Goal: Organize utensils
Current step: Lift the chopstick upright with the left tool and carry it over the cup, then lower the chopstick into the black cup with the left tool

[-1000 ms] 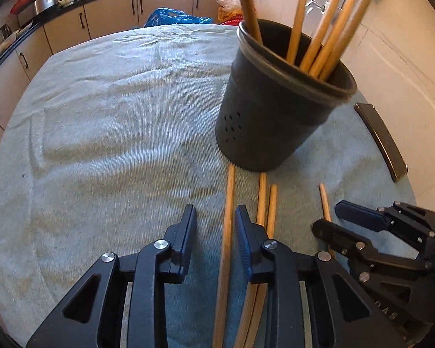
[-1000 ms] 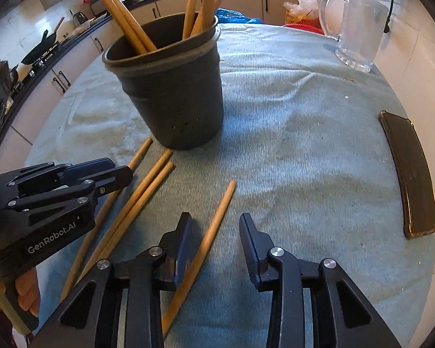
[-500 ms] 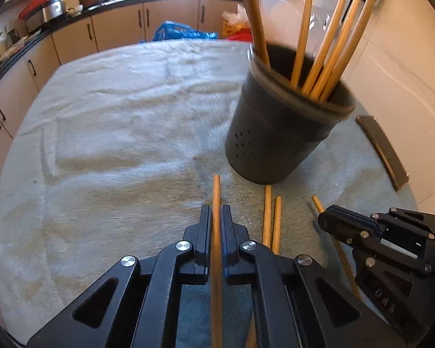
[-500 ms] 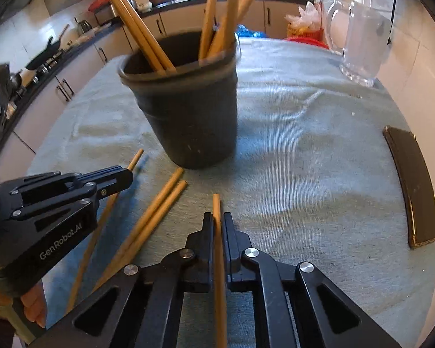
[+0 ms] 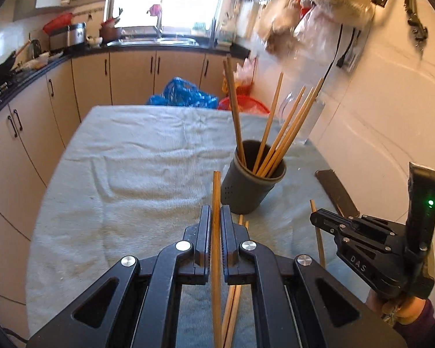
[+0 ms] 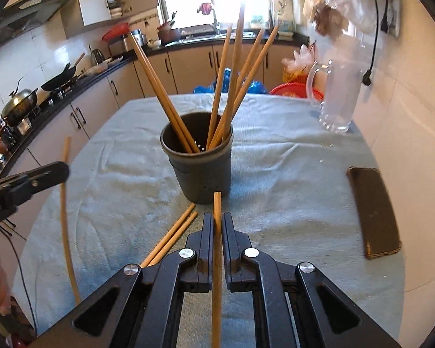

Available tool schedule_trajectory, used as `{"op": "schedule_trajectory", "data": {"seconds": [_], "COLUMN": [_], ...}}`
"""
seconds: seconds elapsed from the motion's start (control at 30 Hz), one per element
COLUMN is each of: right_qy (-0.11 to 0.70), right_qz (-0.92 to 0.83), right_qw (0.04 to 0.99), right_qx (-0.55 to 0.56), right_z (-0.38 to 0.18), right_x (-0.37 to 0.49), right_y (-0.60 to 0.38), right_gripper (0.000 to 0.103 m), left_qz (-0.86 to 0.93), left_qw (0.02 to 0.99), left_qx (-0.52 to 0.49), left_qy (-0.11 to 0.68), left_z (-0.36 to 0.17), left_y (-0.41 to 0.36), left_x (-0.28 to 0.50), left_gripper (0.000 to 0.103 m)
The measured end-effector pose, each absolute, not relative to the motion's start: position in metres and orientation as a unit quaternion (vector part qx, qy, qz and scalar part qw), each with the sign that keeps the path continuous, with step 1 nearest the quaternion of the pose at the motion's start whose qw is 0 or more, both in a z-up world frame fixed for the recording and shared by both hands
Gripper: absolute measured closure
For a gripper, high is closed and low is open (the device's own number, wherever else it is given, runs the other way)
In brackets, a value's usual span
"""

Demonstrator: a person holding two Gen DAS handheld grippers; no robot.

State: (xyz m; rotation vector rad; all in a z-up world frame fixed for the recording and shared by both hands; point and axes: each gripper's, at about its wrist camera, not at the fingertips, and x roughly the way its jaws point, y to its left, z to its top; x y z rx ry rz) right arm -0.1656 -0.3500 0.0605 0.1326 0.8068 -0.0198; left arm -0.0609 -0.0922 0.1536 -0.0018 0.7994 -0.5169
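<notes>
Your left gripper [image 5: 216,226] is clenched on one wooden chopstick [image 5: 216,203], lifted clear of the towel-covered table [image 5: 130,174]; two loose chopsticks [image 6: 171,236] lie on the cloth between the tools, near the dark holder [image 6: 201,171] at centre. To the right, your right gripper [image 6: 217,232] grips a second chopstick [image 6: 217,211]. You appear to be mid-transfer: next, tip each stick upright and drop it into the holder among those already standing.
</notes>
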Motion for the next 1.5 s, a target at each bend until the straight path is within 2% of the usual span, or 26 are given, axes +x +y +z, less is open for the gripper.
{"op": "schedule_trajectory", "data": {"seconds": [0.77,1.5], "right_qy": [0.314,0.251], "right_qz": [-0.042,-0.029], "right_qw": [0.944,0.960], "right_qx": [0.087,0.119], "right_z": [0.112,0.161], "right_x": [-0.222,-0.234], "right_y": [-0.372,-0.388], "right_gripper": [0.097,0.097], "left_qz": [-0.255,-0.283], "left_qw": [0.914,0.917], "left_qx": [0.020,0.026], "left_qy": [0.316,0.279], "left_z": [0.195,0.237], "left_y": [-0.081,-0.102], "left_x": [-0.132,-0.132], "left_gripper": [0.098,0.098]}}
